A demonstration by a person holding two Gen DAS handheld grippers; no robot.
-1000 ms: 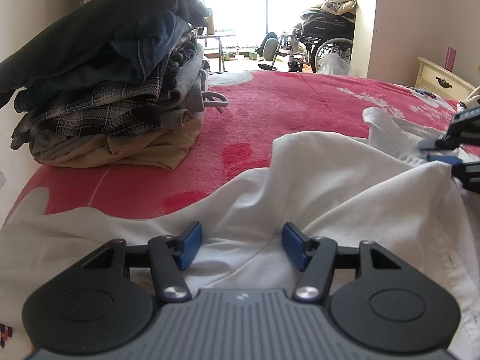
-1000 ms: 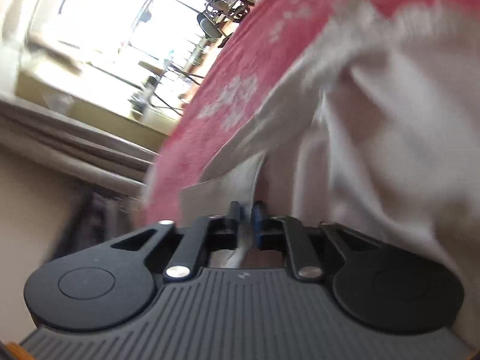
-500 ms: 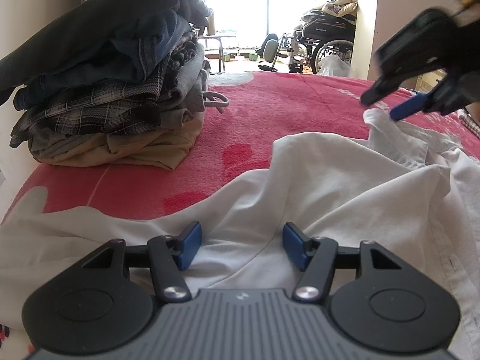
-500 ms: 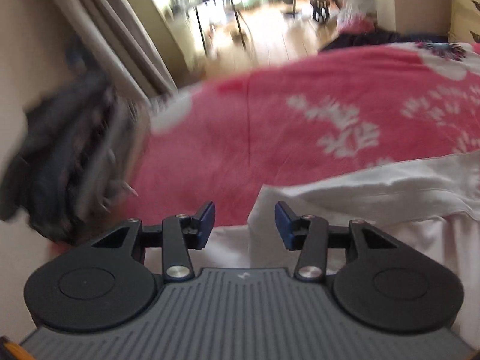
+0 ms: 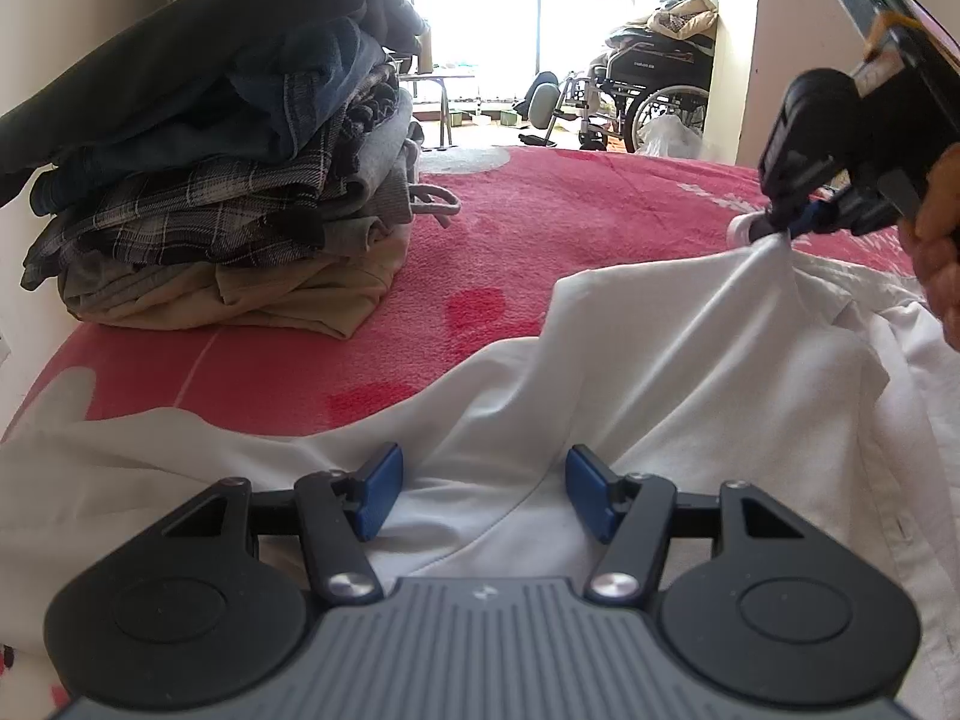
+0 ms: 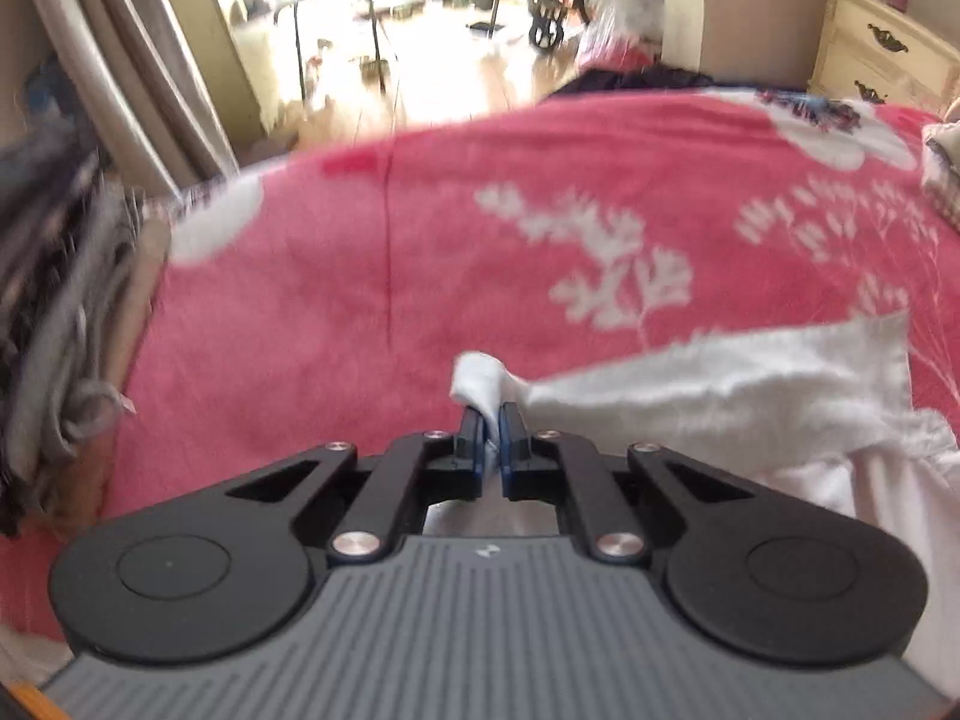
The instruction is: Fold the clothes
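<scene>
Shirt (image 5: 630,372) on bed (image 5: 540,228), clothes pile (image 5: 228,180) to its left.

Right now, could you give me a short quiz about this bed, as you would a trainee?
1. True or false: the right claw is pinching a bit of the white shirt.
2. Which of these stands on the red blanket to the left in the left camera's view? A) a stack of folded clothes B) a laundry basket C) a pillow
3. Fill in: the left claw stands ____ over the white shirt, with its pads apart.

Key:
1. True: cloth is clamped between its shut blue pads.
2. A: the stack of folded clothes.
3. Open.
</scene>
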